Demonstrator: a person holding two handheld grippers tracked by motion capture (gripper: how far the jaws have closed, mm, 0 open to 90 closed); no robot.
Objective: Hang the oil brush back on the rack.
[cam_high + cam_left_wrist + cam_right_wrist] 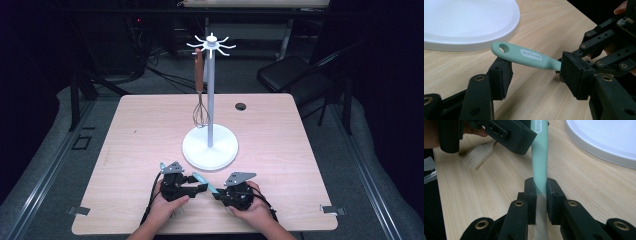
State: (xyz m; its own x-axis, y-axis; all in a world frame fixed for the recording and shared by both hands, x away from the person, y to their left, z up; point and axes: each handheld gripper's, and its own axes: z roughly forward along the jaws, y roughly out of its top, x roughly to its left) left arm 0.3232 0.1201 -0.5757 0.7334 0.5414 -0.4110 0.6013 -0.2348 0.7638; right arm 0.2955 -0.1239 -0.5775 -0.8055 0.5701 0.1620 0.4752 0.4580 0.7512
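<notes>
Lying near the front edge of the table (280, 150), a mint-green utensil handle (529, 57) is held off the wood between the two grippers. In the right gripper view the right gripper (541, 195) is seen with its jaws drawn in close, both pads pressed flat against the sides of the handle, which runs straight away from that camera toward the left gripper (534, 75). The handle's long axis is kept roughly level, slanting slightly upward toward its free end. That end, rounded and pierced by a hanging hole, points toward the white stand base (469, 22) and is seen in the left gripper view just above the left-hand pad. The left gripper's jaws are spread wide; the handle passes between them, and whether either pad is pressing on it cannot be told. A white oval label with lettering is carried on the handle's upper face. In the high view the handle appears as a short pale-green bar (204, 181) slanting between the two hands, just in front of the stand base. A pale brush head (477, 156) lies on the wood beyond the left gripper. A whisk (200, 95) with a brown handle is hung from the stand's top.
</notes>
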